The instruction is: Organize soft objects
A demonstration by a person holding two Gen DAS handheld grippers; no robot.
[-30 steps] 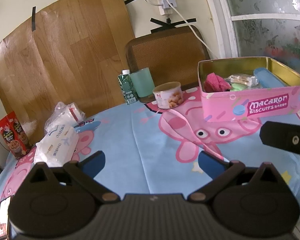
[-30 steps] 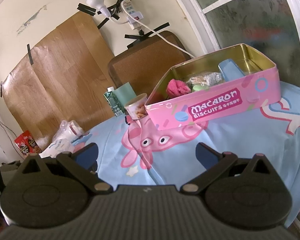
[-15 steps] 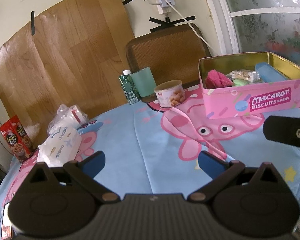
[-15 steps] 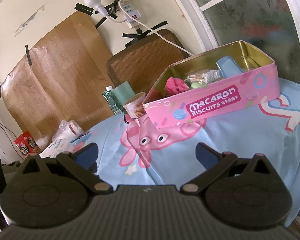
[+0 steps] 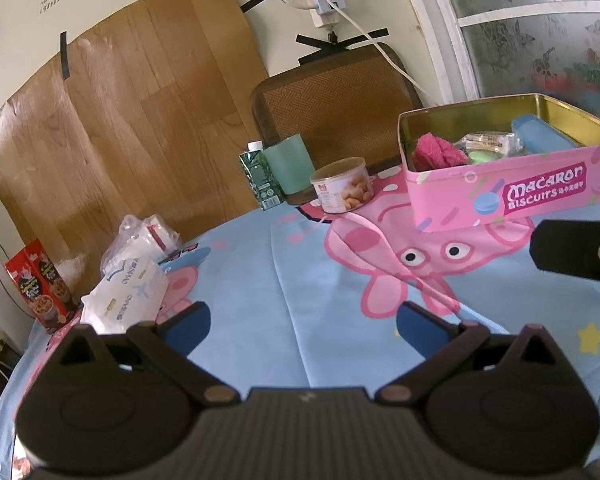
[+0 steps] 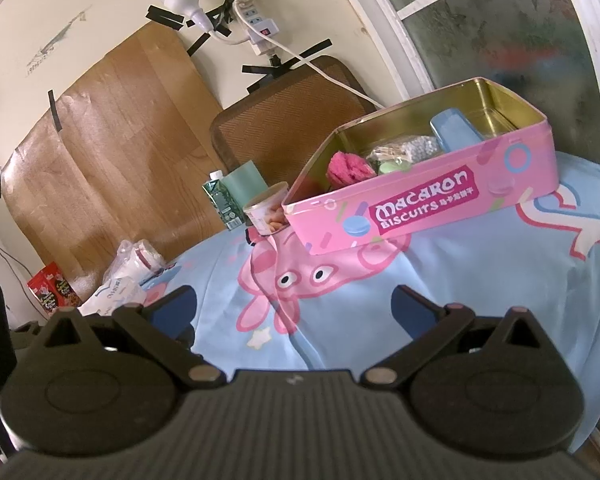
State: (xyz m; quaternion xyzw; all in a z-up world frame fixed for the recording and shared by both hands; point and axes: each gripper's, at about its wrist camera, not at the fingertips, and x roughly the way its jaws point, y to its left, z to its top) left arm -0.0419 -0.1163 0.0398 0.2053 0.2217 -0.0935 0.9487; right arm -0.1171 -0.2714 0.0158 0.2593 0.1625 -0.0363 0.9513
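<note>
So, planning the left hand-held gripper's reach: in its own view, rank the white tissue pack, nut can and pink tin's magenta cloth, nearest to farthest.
1. White tissue pack, near left of the left hand-held gripper.
2. Nut can, centre back.
3. Magenta cloth, in the pink tin, far right.

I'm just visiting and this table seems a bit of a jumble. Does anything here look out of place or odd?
Mostly tidy. The pink biscuit tin has no lid on and holds a mix: a pink fluffy cloth, a clear wrapped packet and a blue case. Tissue packs lie heaped loosely at the table's far left edge. Nothing looks spilled or broken.
</note>
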